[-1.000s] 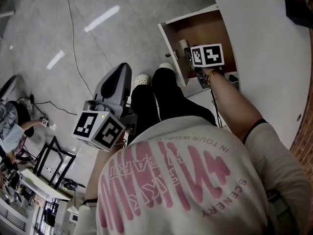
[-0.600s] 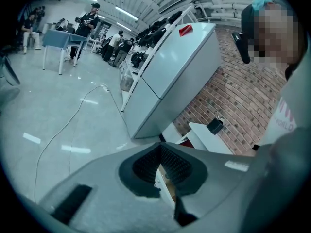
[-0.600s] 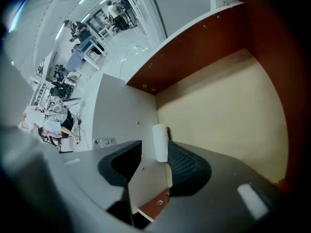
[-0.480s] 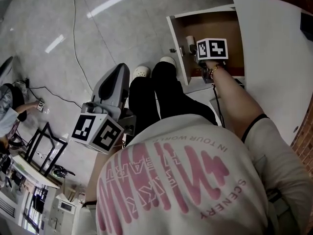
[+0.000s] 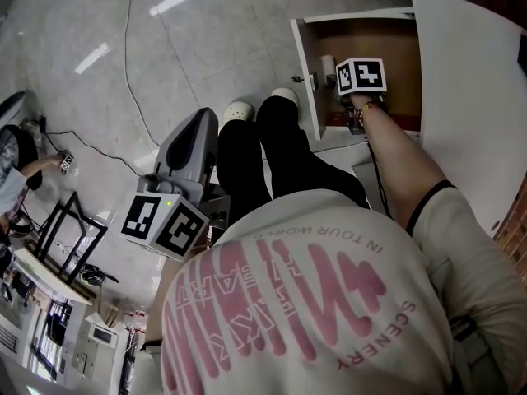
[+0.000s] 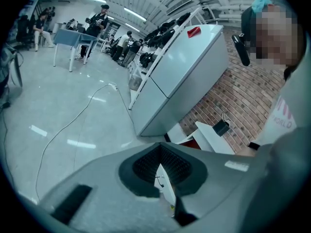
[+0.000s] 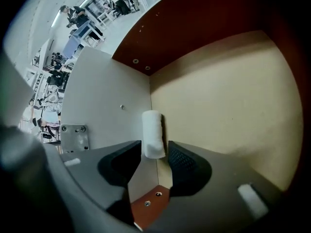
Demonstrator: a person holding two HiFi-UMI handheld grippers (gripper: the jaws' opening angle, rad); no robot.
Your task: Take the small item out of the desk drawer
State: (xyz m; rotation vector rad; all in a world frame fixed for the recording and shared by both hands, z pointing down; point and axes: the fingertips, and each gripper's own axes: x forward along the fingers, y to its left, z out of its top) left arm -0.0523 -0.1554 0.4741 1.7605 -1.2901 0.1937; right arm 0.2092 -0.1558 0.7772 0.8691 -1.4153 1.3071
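Right tongs (image 7: 153,160) down inside the open desk drawer (image 5: 362,44), upper right of the head view, just been spreading. Released astride a small white roll (image 7: 152,132) lying against the drawer's white wall. Left tongs (image 6: 158,165) clenched, empty.

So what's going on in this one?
A person holding a gripper in each hand is reaching into an open desk drawer. The right gripper points down into it, jaws apart and just opened wider. The near end of a small white roll lies between their tips, not yet gripped. The left gripper hangs off to the side above the floor, jaws together and empty.
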